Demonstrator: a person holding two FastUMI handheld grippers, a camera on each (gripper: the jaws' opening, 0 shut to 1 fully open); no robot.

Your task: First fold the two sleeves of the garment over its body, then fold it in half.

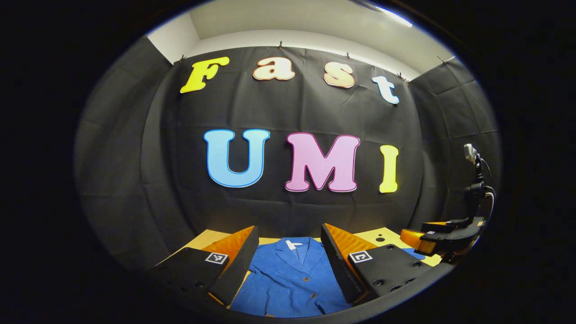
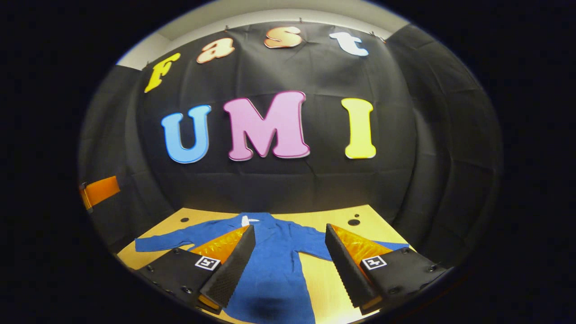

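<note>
Since both sleeves are lying spread out to the sides, I'd say the first fold hasn't started and we're at the very beginning. The blue jacket [image 2: 274,252] lies flat on the wooden desk [image 2: 342,216], front up, collar toward the back wall, buttons running down the middle as the left gripper view shows. In the right gripper view one sleeve [image 2: 180,238] stretches out across the desk on the left of the picture, and the other one [image 2: 315,245] runs off behind the fingers on the right.

The left gripper [image 1: 288,263] hovers above the jacket's chest with its jaws spread wide, holding nothing. The right gripper [image 2: 288,265] is the same deal: splayed open, empty, looking down the length of the body from a bit higher up. Neither one is touching the cloth as far as I can tell.

My guess for the next move: each gripper needs to head out to a cuff, come down low enough to pinch just the sleeve fabric, then carry it inward across the chest. The tricky bit is probably grabbing only one layer without dragging the whole jacket along.
</note>
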